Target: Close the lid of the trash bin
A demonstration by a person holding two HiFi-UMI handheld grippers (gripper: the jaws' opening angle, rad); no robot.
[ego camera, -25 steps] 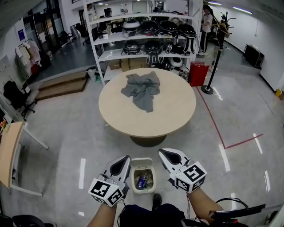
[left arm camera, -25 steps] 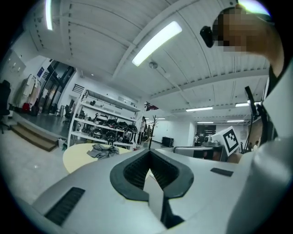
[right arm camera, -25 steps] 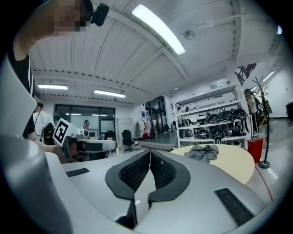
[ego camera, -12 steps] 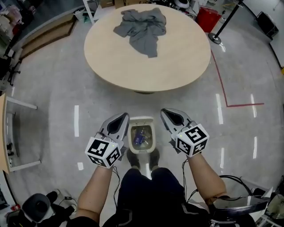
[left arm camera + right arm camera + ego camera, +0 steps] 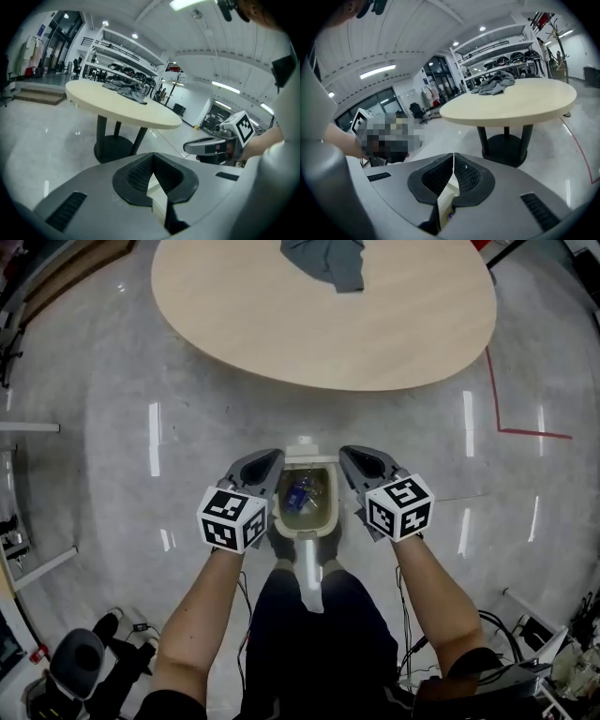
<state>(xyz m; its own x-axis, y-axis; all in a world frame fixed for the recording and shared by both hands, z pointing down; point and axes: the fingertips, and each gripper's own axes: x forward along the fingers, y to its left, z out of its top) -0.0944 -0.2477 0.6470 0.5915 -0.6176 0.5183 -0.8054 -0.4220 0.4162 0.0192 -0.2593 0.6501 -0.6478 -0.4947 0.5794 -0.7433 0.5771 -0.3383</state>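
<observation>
A small cream trash bin point(image 5: 306, 521) stands open on the floor in front of the person's feet, with bottles and other rubbish inside. My left gripper point(image 5: 273, 458) hangs over the bin's left rim and my right gripper point(image 5: 349, 455) over its right rim; both point forward. Each is shut with nothing between its jaws. In the left gripper view the jaws point(image 5: 151, 156) meet at the tip, a cream part of the bin point(image 5: 158, 196) shows beneath them, and the right gripper point(image 5: 186, 147) sits at the right. The right gripper's own jaws point(image 5: 453, 155) meet too. The lid cannot be made out.
A round wooden table point(image 5: 375, 324) on a dark pedestal stands just beyond the bin, with a grey cloth point(image 5: 330, 259) on its far side. Red floor tape point(image 5: 525, 432) runs at the right. A chair base point(image 5: 80, 662) and cables lie behind at the lower left.
The head view has tilted steeply down, so the shelves have left the frame. Both grippers have closed in beside the bin and now flank its rim. Both stay shut.
</observation>
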